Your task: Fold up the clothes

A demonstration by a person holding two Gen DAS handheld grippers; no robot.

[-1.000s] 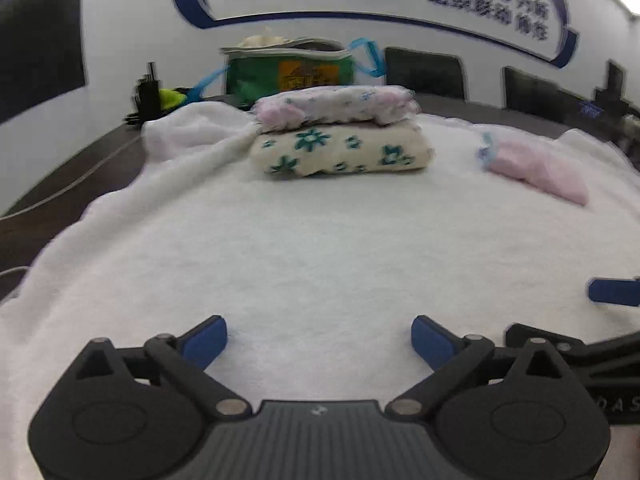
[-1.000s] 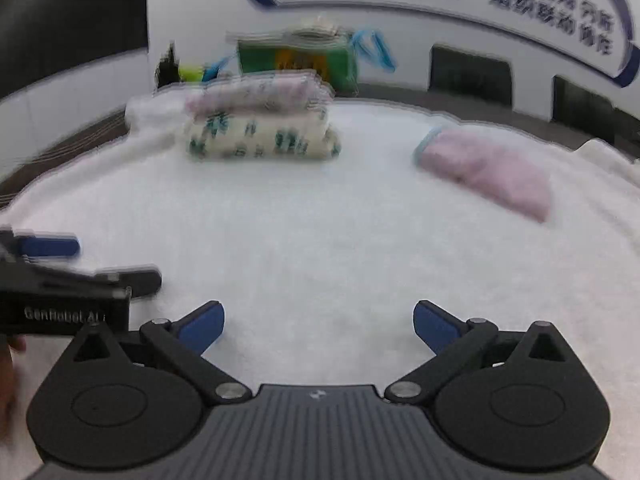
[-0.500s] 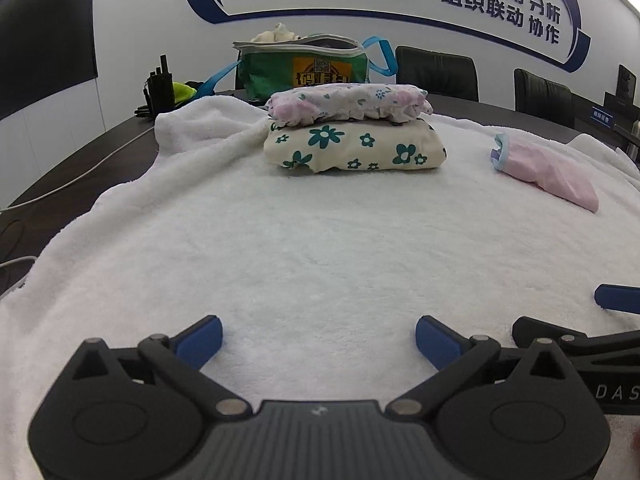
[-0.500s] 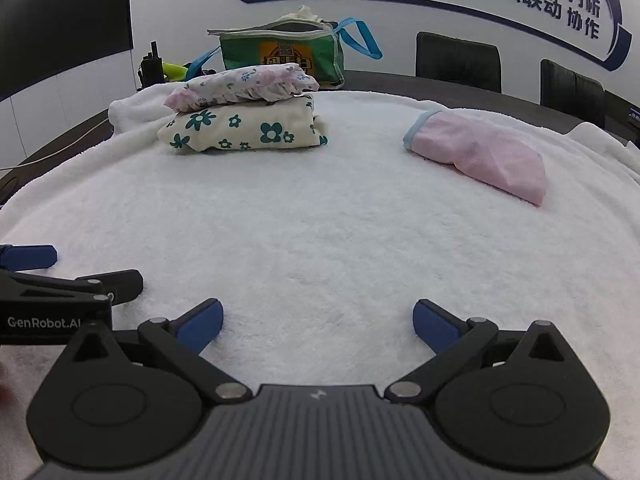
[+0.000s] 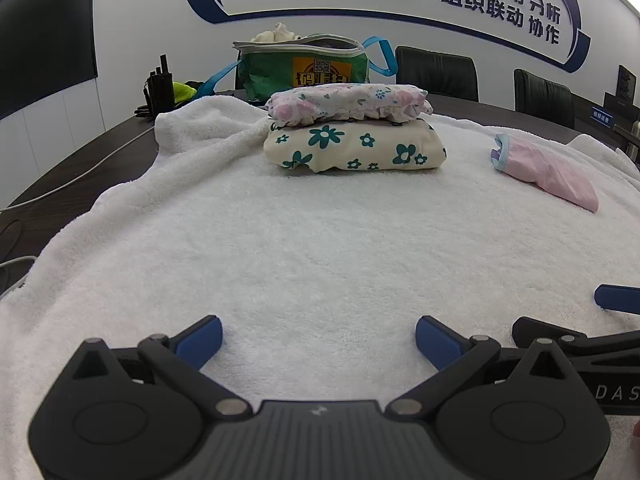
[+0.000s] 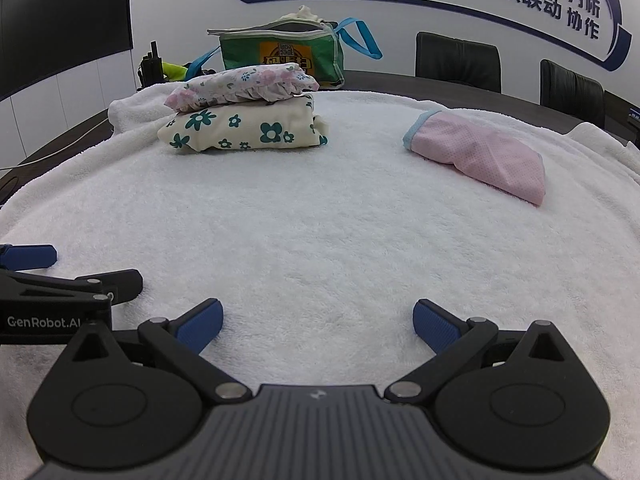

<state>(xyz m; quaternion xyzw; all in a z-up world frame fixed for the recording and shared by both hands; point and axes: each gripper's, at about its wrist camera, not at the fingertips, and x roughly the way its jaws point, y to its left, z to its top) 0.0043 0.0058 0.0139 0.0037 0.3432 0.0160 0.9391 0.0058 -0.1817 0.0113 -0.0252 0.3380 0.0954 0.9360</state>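
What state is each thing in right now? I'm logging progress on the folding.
left gripper: open, empty, over the towel
right gripper: open, empty
green-flower garment: folded, bottom of stack
pink-flower garment: folded, on top
pink dotted garment: lying alone, loosely bunched
green bag: open at top, cloth sticking out
white towel: spread over table

Cream teal-flowered garment (image 5: 354, 146), pink dotted garment (image 6: 484, 154), white towel (image 5: 320, 248).

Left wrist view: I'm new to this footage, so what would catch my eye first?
The stack of two folded garments, the pink floral piece atop the cream one with teal flowers, at the far middle of the white towel. Right of it lies a pink garment; behind stands a green bag.
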